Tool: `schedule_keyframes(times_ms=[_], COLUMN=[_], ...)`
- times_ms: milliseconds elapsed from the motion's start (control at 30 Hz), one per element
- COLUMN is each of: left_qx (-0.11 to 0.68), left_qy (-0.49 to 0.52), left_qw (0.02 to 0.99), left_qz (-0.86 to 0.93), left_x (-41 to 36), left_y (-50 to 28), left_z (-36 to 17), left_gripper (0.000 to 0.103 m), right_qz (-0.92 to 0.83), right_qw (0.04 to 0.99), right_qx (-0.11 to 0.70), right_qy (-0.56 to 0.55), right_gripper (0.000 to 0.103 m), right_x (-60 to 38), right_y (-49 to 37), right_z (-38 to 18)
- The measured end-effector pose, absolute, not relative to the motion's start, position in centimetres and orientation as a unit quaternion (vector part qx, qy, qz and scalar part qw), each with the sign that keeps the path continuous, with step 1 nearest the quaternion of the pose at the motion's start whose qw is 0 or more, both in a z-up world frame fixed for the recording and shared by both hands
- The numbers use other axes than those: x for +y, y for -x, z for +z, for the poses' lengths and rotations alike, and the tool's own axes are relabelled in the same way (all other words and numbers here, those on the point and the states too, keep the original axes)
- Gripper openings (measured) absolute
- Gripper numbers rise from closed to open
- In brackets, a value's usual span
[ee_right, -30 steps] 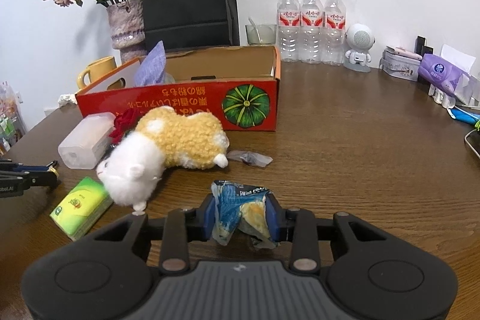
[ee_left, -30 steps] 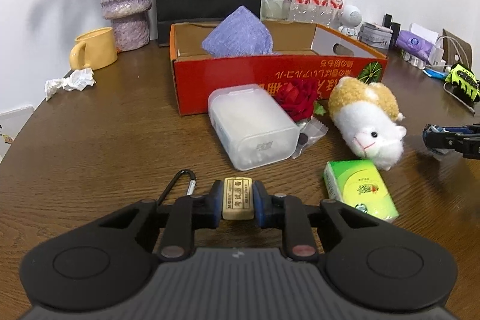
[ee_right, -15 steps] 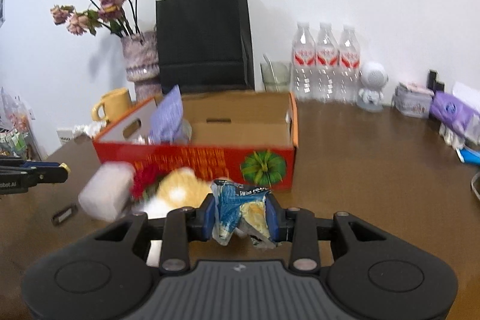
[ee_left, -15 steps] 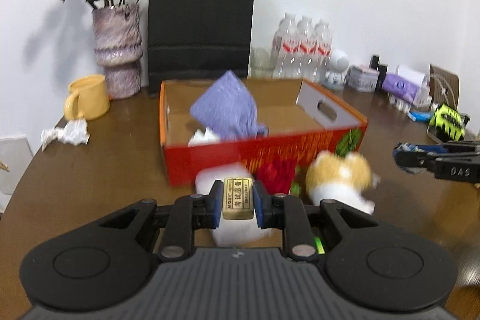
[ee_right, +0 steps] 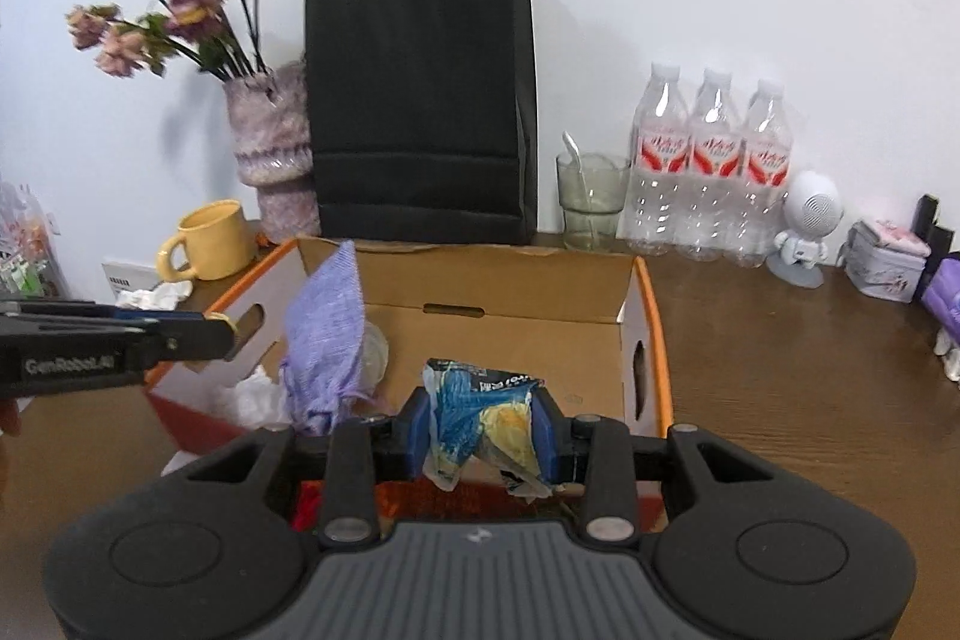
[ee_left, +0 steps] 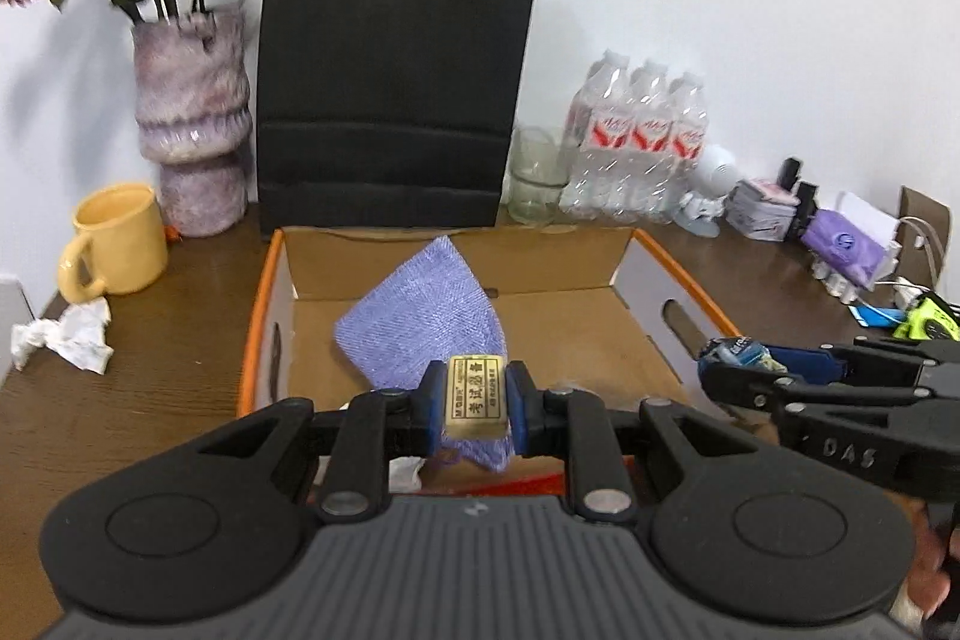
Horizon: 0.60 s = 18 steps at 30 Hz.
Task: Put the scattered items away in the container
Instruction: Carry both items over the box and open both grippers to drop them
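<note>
My left gripper (ee_left: pixel 474 400) is shut on a small gold bar-shaped tag (ee_left: pixel 475 394) and holds it over the near edge of the orange cardboard box (ee_left: pixel 678 274). My right gripper (ee_right: pixel 480 424) is shut on a crumpled blue and yellow wrapper (ee_right: pixel 480 418), also above the box's (ee_right: pixel 651 316) near edge. A purple cloth (ee_left: pixel 420 316) stands inside the box, and it also shows in the right wrist view (ee_right: pixel 324 334). White crumpled paper (ee_right: pixel 252 397) lies in the box beside it. Each gripper shows in the other's view, the left (ee_right: pixel 228 331) and the right (ee_left: pixel 714 364).
Behind the box stand a black paper bag (ee_left: pixel 390 100), a purple vase with dried flowers (ee_left: pixel 192 124), a yellow mug (ee_left: pixel 114 238), a glass (ee_right: pixel 591 202) and three water bottles (ee_right: pixel 708 160). Crumpled tissue (ee_left: pixel 60 334) lies left. Small items crowd the right (ee_left: pixel 840 244).
Both grippers have risen from the table and moved forward over the box, each still holding its item. The plush toy, plastic case and green packet have dropped out of view.
</note>
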<state>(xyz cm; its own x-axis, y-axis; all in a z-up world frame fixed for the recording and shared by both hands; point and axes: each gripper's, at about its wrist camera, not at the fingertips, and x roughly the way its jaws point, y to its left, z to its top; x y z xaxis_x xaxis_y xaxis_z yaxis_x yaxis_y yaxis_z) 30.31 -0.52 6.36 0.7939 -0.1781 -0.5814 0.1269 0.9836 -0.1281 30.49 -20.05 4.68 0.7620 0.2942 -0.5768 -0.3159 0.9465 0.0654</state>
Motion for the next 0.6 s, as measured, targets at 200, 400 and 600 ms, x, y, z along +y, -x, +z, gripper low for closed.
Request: schedule_keyframes(times_ms=[200,400,600], left_qx=[0.335,0.355,0.337], left_qy=[0.053,0.058,0.060], left_qw=[0.939,0.932,0.939], left_qz=[-0.063,-0.057,-0.023], left_x=[-0.7,-0.7,-0.2], left_y=[-33.5,-34.6,-33.7], left_z=[4.2,3.0,3.9], left_gripper=[0.021,0.032,0.103], right_qz=[0.152,0.143,0.141], right_qw=[0.931,0.925,0.920], right_qx=[0.332,0.352,0.365], right_qy=[0.014,0.010,-0.002], right_gripper=[0.033,0.048,0.090], right_x=[-18.9,-18.5,-19.0], right_y=[-33.8,-35.3,-35.4], right_z=[2.5,1.3,1.3])
